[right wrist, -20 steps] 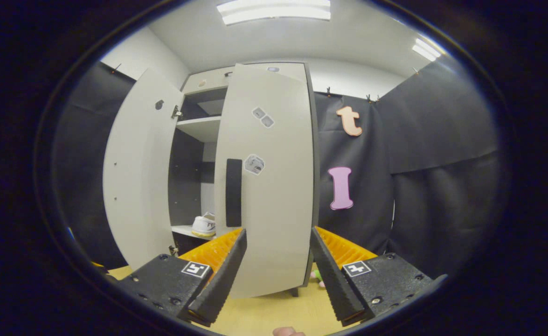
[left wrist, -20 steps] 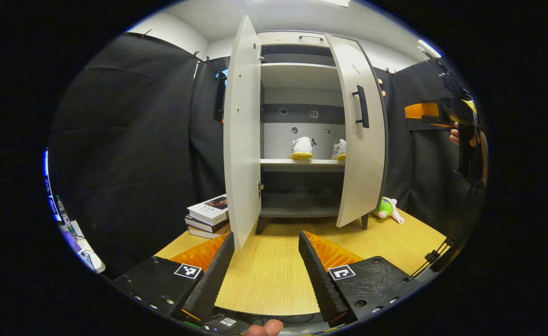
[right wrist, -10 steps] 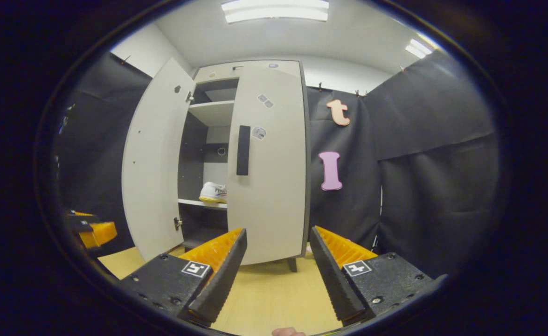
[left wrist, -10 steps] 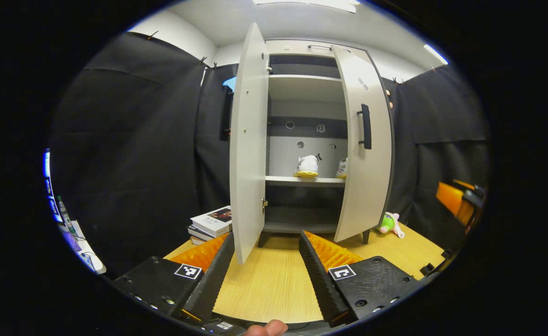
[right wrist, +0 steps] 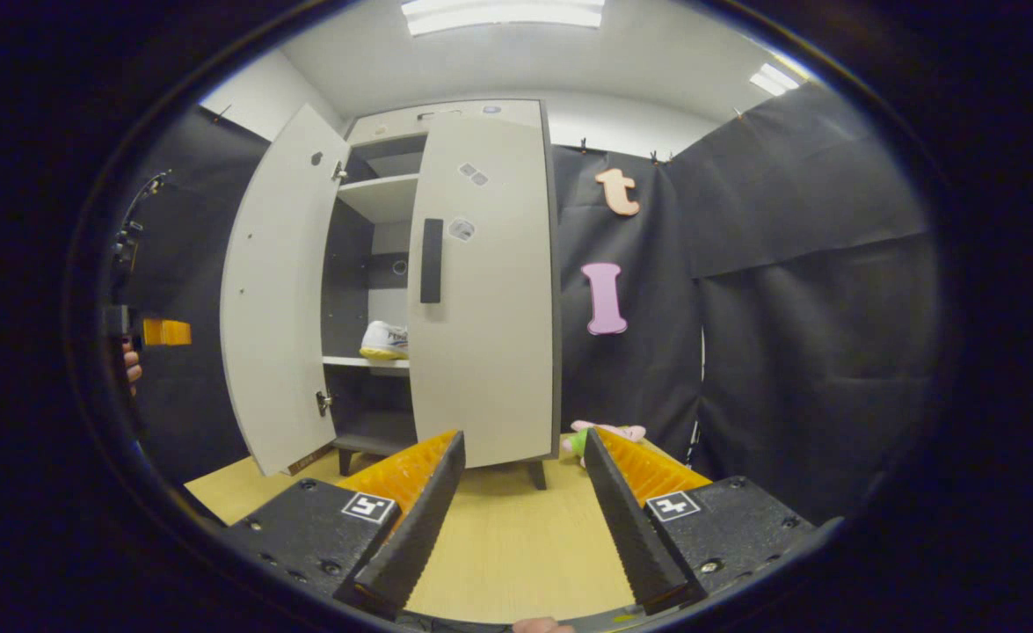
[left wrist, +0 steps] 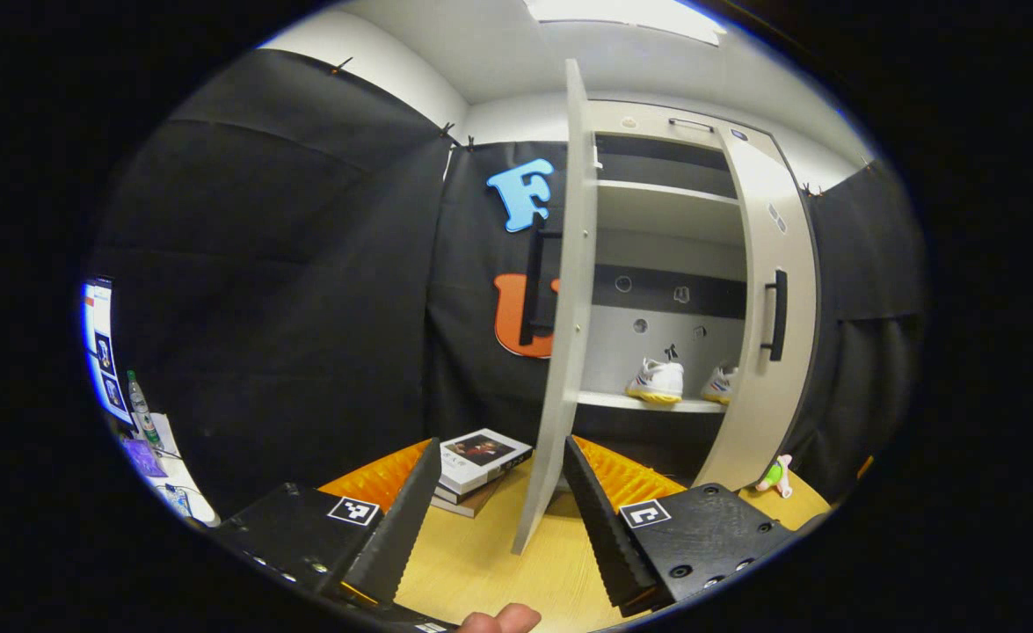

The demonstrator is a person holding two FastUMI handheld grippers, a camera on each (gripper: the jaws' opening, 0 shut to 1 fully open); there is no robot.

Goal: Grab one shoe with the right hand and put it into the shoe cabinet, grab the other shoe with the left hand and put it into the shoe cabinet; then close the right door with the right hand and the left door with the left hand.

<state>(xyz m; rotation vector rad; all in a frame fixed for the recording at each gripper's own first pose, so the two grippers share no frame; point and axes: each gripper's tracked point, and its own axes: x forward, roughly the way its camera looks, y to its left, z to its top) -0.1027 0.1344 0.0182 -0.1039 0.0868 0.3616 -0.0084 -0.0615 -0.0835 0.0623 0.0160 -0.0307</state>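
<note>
Left gripper [left wrist: 498, 510]: fingers spread apart, holding nothing. Its camera now sits to the left of the left door [left wrist: 562, 308], whose front edge rises between the two fingers; a second ago the view faced the cabinet opening squarely. That door is seen nearly edge-on and stands wide open. The stack of books [left wrist: 479, 459] on the table [left wrist: 472, 563] now lies just beyond the left finger, where earlier it lay well off to the left of the door.

Right gripper [right wrist: 520, 497]: fingers spread apart, empty. It has drawn back from the right door [right wrist: 485, 299]; a second ago the door panel filled the gap between the fingers, and now bare table [right wrist: 516, 536] lies there. The green and pink plush toy [right wrist: 600, 432] shows on the table beside the right finger, at the cabinet's right foot.

Shoe cabinet [left wrist: 670, 290]: the right door has swung further inward than a second ago and stands almost closed, though in the left gripper view a gap remains. Both shoes rest on the middle shelf: the left shoe [left wrist: 657, 382] in plain sight, the right shoe [left wrist: 720, 384] partly hidden behind the right door's edge. One shoe is also visible through the gap in the right gripper view.

At the far left of the right gripper view, the other gripper and part of the hand [right wrist: 132, 369] holding it appear, raised beside the open left door.
</note>
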